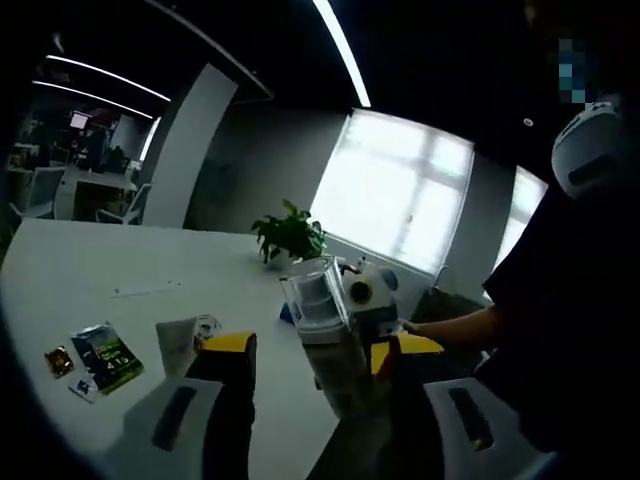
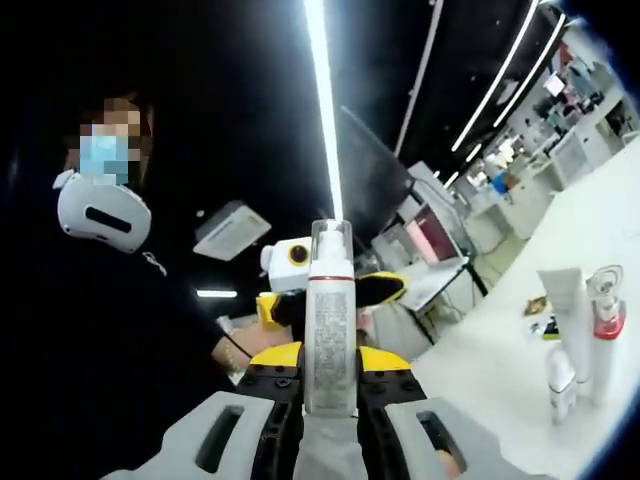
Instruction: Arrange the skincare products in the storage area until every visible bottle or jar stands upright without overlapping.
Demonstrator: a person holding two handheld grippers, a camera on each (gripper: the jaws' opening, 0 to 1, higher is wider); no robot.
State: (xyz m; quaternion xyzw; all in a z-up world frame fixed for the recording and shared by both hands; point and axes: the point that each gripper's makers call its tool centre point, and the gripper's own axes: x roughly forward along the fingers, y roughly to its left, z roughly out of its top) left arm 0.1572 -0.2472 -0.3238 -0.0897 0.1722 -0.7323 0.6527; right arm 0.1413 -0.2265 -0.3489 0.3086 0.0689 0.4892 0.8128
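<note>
A slim bottle (image 2: 330, 330) with a clear cap, a red ring and a printed label stands up between my right gripper's (image 2: 330, 362) yellow-tipped jaws, which are shut on its lower body. In the left gripper view the same bottle (image 1: 328, 340) hangs in the air between my left gripper's (image 1: 315, 345) jaws, which stand wide apart with a gap on each side. The left gripper (image 2: 328, 296) also shows behind the bottle's upper part. A white tube (image 2: 571, 315), a red-banded bottle (image 2: 606, 320) and a small bottle (image 2: 560, 382) stand upright on the white table (image 2: 600, 220).
Flat sachets (image 1: 105, 357) and a white packet (image 1: 183, 338) lie on the table (image 1: 120, 270) near my left jaw. A potted plant (image 1: 290, 235) stands at its far edge. A person in dark clothes (image 1: 570, 330) is close on the right, one hand (image 1: 440, 326) behind the bottle.
</note>
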